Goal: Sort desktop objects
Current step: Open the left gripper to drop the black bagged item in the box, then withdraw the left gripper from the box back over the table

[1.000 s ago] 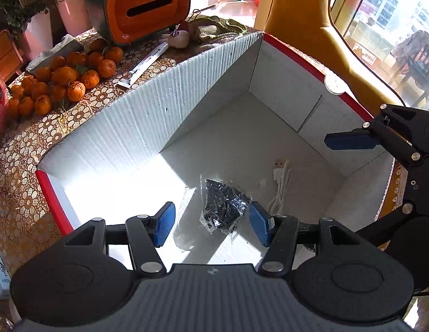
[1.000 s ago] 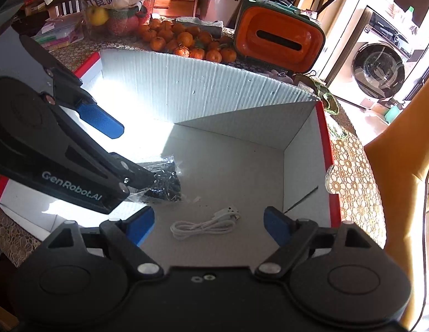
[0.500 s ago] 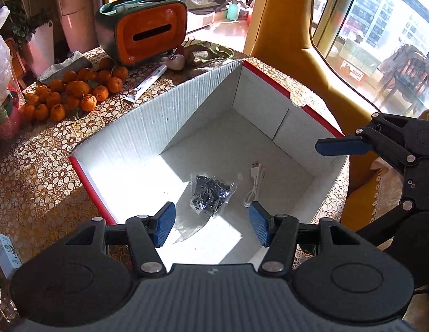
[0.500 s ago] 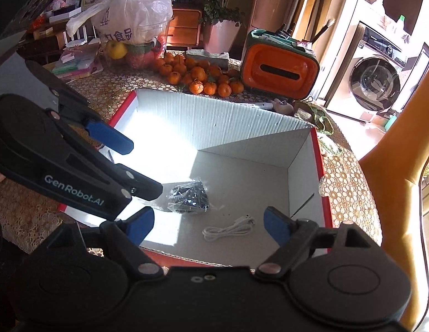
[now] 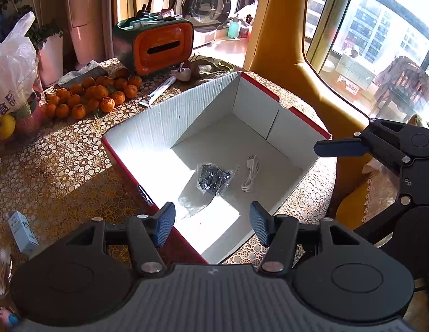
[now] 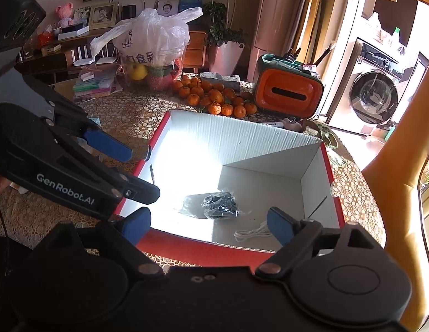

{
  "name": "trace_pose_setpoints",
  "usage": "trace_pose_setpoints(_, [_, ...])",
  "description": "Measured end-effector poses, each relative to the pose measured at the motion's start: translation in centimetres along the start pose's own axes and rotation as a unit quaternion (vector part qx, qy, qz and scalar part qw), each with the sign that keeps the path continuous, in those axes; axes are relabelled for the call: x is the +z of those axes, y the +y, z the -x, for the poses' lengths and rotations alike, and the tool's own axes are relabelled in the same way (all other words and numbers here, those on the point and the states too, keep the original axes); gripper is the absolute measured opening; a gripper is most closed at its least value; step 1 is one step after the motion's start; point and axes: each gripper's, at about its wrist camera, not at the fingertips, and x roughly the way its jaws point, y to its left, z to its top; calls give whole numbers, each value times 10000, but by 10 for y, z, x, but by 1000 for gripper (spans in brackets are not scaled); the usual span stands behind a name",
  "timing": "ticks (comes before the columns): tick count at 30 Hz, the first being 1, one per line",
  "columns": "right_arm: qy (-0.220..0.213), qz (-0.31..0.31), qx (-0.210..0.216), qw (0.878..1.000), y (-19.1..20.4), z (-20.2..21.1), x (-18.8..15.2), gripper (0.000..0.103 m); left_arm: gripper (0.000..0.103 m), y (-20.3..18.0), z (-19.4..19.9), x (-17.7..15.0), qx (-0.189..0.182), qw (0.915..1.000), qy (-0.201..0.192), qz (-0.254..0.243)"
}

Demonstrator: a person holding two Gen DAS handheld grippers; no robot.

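Blue-padded jaws of the left gripper and right gripper are held wide apart (nothing gripped) at lower centre. Above them, a clear bag of black parts and white cable are seen inside the cardboard box.

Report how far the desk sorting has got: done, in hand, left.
Done: a clear bag of black parts and a white cable lie in the red-edged box. In hand: nothing; the left gripper and right gripper hang open above it. Possibly left: the small blue-white carton and the white tube on the table.
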Motion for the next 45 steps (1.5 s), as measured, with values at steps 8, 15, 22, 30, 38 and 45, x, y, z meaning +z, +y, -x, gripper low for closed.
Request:
trace_pose_setpoints(8, [-261,-79,162,9995,26,15,-15,100,76,2,26,-25,44,9995,-300,-53])
trace_pose_setpoints(15, [-459,-1,357,9983,54,27,-26,102,87,9,52,-50,57,9981,-613,59])
trace_pose_setpoints(22, [-734,201,510,9958,88,42,-31,102,99,30,83,-78,94,9954,-869,393])
trace_pose_setpoints(30, [-866,264,607,9940,116,44,-33,103,103,61,113,-121,257,9897,-1103,872])
trace_pose_setpoints(38, [-923,234,655,9933,139,34,-29,103,103,86,129,-159,499,9856,-1136,1150])
trace_pose_setpoints(45, [-909,119,710,9933,151,21,-22,103,103,109,141,-191,759,9801,-1180,1406])
